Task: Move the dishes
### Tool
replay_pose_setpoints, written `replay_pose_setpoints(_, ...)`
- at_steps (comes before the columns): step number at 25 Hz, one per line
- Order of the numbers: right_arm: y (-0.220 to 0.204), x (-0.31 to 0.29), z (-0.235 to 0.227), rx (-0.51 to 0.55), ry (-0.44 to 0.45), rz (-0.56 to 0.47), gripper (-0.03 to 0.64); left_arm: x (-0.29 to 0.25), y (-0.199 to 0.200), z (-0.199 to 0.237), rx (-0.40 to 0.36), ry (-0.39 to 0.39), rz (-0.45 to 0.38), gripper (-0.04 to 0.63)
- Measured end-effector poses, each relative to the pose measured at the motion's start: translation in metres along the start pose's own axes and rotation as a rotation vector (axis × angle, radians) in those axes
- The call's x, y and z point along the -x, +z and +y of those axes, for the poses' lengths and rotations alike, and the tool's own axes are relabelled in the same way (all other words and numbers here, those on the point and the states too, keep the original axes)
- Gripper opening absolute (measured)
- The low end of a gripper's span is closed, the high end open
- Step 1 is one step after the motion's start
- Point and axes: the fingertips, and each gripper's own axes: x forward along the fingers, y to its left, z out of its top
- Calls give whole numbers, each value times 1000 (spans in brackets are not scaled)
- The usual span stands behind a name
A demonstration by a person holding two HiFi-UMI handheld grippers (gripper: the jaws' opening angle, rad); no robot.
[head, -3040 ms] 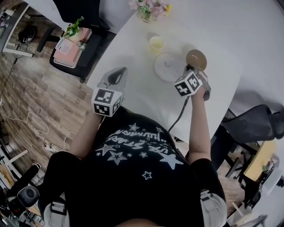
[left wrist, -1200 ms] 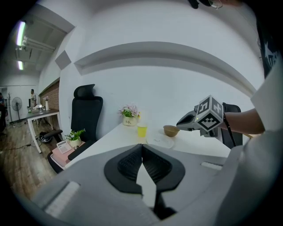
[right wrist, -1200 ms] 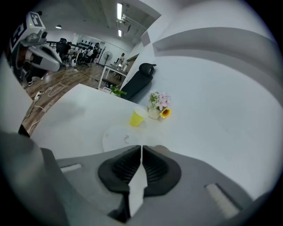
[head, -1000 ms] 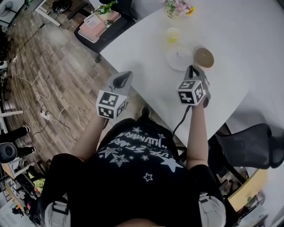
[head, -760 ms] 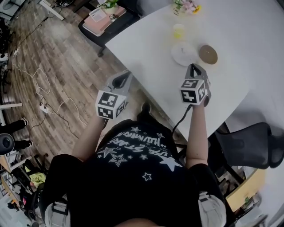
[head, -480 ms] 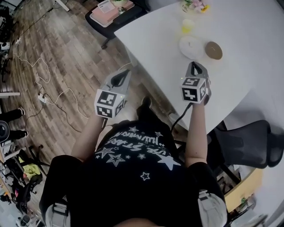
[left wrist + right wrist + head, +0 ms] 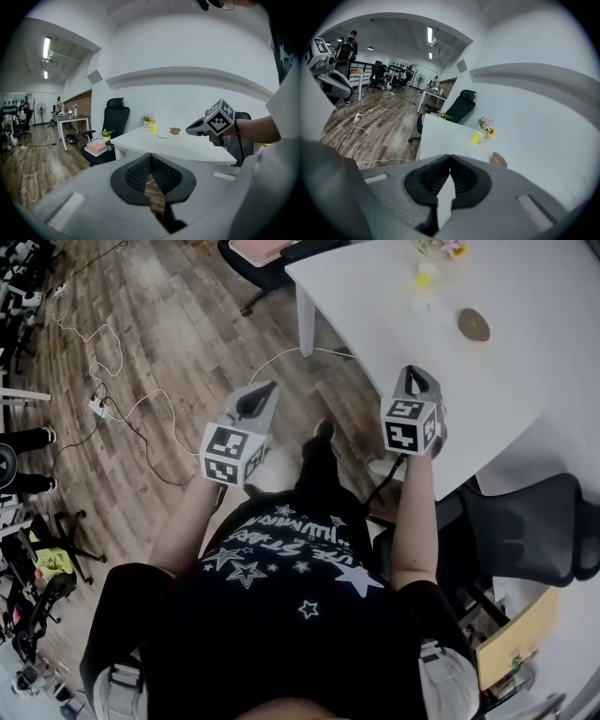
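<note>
Well away from both claws, the dishes sit together on the far part of a white counter [image 7: 375,315]. They are a small brown bowl [image 7: 473,324], round when seen from above, a white plate [image 7: 424,302] so pale it nearly blends into the counter, and a yellow cup [image 7: 427,279] just beyond the plate. A small bunch of pink flowers [image 7: 439,247] stands near the cup, at the top edge of the head view. The bowl lies just beside the plate, apart from it.

A person in a black shirt printed with white stars holds one claw in each hand, out in front of the chest with both forearms bent. The left claw [image 7: 260,395] hangs over the wooden floor [image 7: 169,334], off to the side of the counter. The right claw [image 7: 415,379] is above the counter's near edge. Both point forward and tilt slightly downward, roughly side by side.

Each claw's own view shows its two black pads pressed together at the tips, with nothing pinched between them. Neither claw touches a dish.
</note>
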Motion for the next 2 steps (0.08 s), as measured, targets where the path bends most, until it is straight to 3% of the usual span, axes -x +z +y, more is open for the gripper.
replay_pose_setpoints(2,-7,21,18,3,7,-2,5,26,-12,-9,1,-1,3,11)
